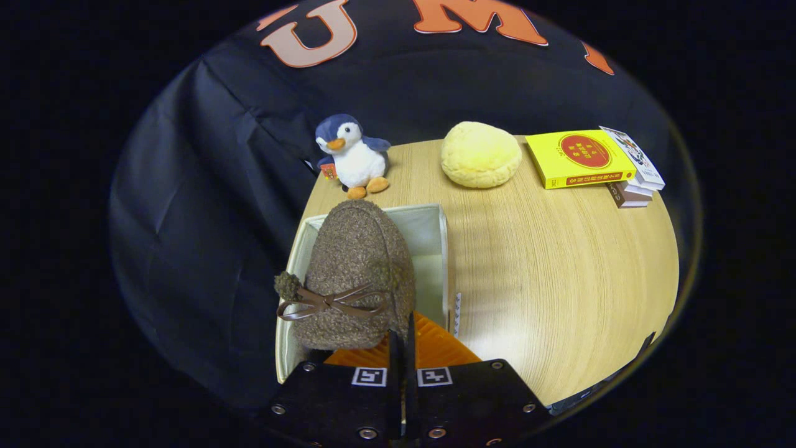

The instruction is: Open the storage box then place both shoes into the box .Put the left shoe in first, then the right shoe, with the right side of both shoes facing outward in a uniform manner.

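Note:
A brown fuzzy shoe (pixel 357 274) with a thin brown bow and a pompom hangs just ahead of my fingers, toe pointing away. My gripper (pixel 402 339) is shut on the shoe's near edge, the fingers pressed close together. The shoe hovers over the left part of the open white storage box (pixel 443 249), which stands on the wooden table. To the right of the shoe, a strip of the box's pale inside shows. The shoe hides the rest of the box's floor, so I cannot tell what lies under it.
Beyond the box stand a blue and white penguin plush (pixel 351 155) and a round yellow cushion (pixel 480 154). A yellow book on a small stack (pixel 581 158) lies at the far right. Bare wooden table (pixel 559 274) spreads right of the box; the table's edge runs close along the box's left side.

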`<state>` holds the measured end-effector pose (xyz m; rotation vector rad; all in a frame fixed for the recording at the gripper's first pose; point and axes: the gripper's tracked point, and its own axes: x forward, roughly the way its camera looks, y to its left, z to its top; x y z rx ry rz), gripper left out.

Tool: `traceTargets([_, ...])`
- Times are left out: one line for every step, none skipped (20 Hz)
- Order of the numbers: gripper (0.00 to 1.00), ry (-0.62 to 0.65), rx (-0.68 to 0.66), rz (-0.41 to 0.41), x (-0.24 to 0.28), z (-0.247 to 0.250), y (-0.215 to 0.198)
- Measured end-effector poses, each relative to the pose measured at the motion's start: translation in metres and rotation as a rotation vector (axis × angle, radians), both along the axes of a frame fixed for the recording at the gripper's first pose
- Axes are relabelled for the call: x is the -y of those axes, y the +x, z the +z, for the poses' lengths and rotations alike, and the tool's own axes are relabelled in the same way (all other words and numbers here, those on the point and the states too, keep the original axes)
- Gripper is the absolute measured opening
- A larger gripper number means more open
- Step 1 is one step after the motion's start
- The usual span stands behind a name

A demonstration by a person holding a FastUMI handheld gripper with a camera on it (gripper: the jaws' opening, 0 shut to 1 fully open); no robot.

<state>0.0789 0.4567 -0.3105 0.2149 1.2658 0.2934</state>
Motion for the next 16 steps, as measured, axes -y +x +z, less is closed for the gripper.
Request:
traceTargets([0.04, -0.019, -0.002, -0.005, 0.001, -0.004, -0.001])
traceTargets([0.04, -0.039, -0.007, -0.005, 0.003, -0.01, 0.0])
traceTargets([0.04, -0.056, -0.011, -0.003, 0.002, -0.018, 0.001])
traceTargets([0.04, -0.066, -0.018, -0.002, 0.002, -0.023, 0.002])
traceTargets([0.05, -0.059, -0.017, 0.001, -0.001, -0.024, 0.002])
traceTargets([0.08, -0.056, -0.02, 0.005, -0.006, -0.027, 0.001])
traceTargets([0.11, -0.054, -0.022, 0.009, -0.008, -0.027, -0.001])
traceTargets([0.16, -0.062, -0.024, 0.017, -0.01, -0.026, -0.003])
traceTargets([0.18, -0.051, -0.011, 0.02, -0.013, -0.022, -0.002])
traceTargets([0.24, -0.038, 0.005, 0.025, -0.015, -0.016, 0.0])
traceTargets([0.3, -0.027, 0.019, 0.03, -0.016, -0.009, 0.002])
traceTargets([0.35, -0.013, 0.035, 0.033, -0.014, 0.001, 0.005])
traceTargets([0.38, 0.008, 0.053, 0.037, -0.013, 0.011, 0.006])
traceTargets([0.43, 0.032, 0.073, 0.041, -0.013, 0.022, 0.009])
traceTargets([0.45, 0.058, 0.094, 0.049, -0.011, 0.034, 0.009])
traceTargets([0.49, 0.078, 0.115, 0.053, -0.007, 0.046, 0.011])
